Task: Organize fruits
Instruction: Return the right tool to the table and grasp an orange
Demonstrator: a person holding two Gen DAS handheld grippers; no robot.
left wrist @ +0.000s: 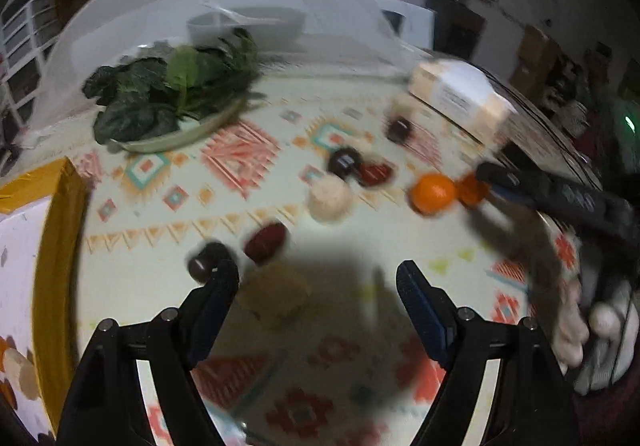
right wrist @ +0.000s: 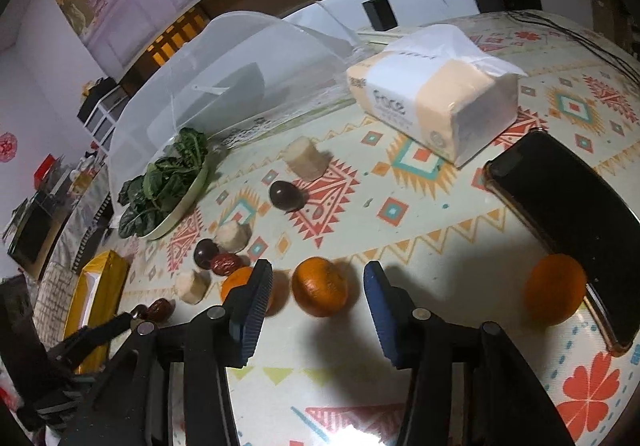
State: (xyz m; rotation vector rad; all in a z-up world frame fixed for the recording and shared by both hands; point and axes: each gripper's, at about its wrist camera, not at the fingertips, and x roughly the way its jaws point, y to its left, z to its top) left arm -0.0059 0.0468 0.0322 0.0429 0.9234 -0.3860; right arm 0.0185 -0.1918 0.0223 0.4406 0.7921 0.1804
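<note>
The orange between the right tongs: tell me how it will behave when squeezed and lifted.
The orange looks round and sits free on the flat tablecloth, so a nudge would probably roll it. Its rind seems firm and dimpled, likely gripping well. The right tongs stand open around it, not touching.

tablecloth (right wrist: 440,230): glossy, smooth (printed) | orange (right wrist: 319,286): dimpled matt peel | tissue pack (right wrist: 434,98): shiny plastic wrap

tissue pack (right wrist: 434,102), phone (right wrist: 568,214), greens plate (right wrist: 168,182)
</note>
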